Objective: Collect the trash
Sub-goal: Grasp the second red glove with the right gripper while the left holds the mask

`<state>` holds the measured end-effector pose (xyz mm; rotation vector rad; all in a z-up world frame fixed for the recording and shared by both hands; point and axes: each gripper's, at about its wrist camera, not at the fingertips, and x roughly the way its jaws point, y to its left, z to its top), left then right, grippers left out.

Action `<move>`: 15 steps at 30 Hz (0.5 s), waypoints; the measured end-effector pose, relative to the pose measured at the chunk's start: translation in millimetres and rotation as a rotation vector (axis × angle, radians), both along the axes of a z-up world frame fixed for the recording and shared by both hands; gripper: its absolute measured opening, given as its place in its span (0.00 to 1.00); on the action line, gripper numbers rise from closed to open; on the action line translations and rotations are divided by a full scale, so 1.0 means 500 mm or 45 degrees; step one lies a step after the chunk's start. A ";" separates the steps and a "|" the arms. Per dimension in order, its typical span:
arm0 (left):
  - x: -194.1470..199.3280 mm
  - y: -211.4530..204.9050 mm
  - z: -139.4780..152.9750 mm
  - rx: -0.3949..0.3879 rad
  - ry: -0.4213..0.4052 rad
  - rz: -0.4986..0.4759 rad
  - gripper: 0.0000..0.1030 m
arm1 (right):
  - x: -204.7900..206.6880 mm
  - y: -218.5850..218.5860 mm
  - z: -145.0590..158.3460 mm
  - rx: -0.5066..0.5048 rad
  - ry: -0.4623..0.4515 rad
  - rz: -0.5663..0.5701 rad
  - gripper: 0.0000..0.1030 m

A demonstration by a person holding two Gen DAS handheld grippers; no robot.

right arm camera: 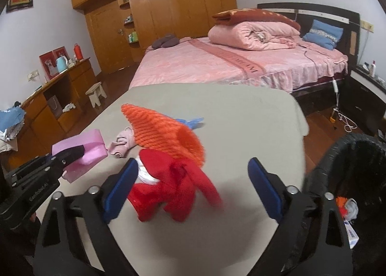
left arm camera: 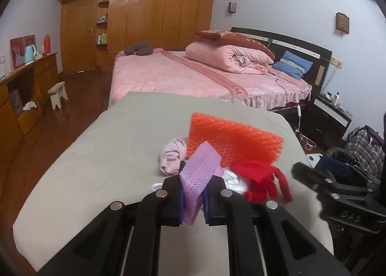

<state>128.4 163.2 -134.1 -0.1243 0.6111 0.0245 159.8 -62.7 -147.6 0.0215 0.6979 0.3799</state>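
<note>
My left gripper (left arm camera: 193,200) is shut on a purple foam net sleeve (left arm camera: 199,174), held just above the grey table (left arm camera: 96,150); it also shows in the right wrist view (right arm camera: 80,155). My right gripper (right arm camera: 193,189) is open above a red cloth (right arm camera: 173,194), which also shows in the left wrist view (left arm camera: 260,179). An orange foam net (right arm camera: 166,133) (left arm camera: 231,141) lies behind the cloth. A pink crumpled cloth (right arm camera: 123,143) (left arm camera: 172,155) lies to its left. A blue scrap (right arm camera: 190,121) peeks out behind the orange net. White paper (left arm camera: 232,180) lies under the red cloth.
A black trash basket (right arm camera: 347,170) with scraps inside stands at the table's right edge. A pink bed (right arm camera: 229,63) is beyond the table. A wooden dresser (right arm camera: 60,97) and small stool (right arm camera: 96,94) stand left. A nightstand (right arm camera: 366,92) and cables are at the right.
</note>
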 end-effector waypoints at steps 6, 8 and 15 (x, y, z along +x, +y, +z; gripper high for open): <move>0.007 0.017 -0.002 0.002 0.000 0.009 0.11 | 0.038 0.061 -0.047 -0.058 0.081 0.059 0.69; 0.008 0.021 -0.003 0.005 0.001 0.013 0.11 | 0.048 0.072 -0.066 -0.076 0.123 0.076 0.49; 0.009 0.025 -0.003 0.007 -0.002 0.010 0.11 | 0.027 0.057 -0.055 -0.010 0.150 0.144 0.10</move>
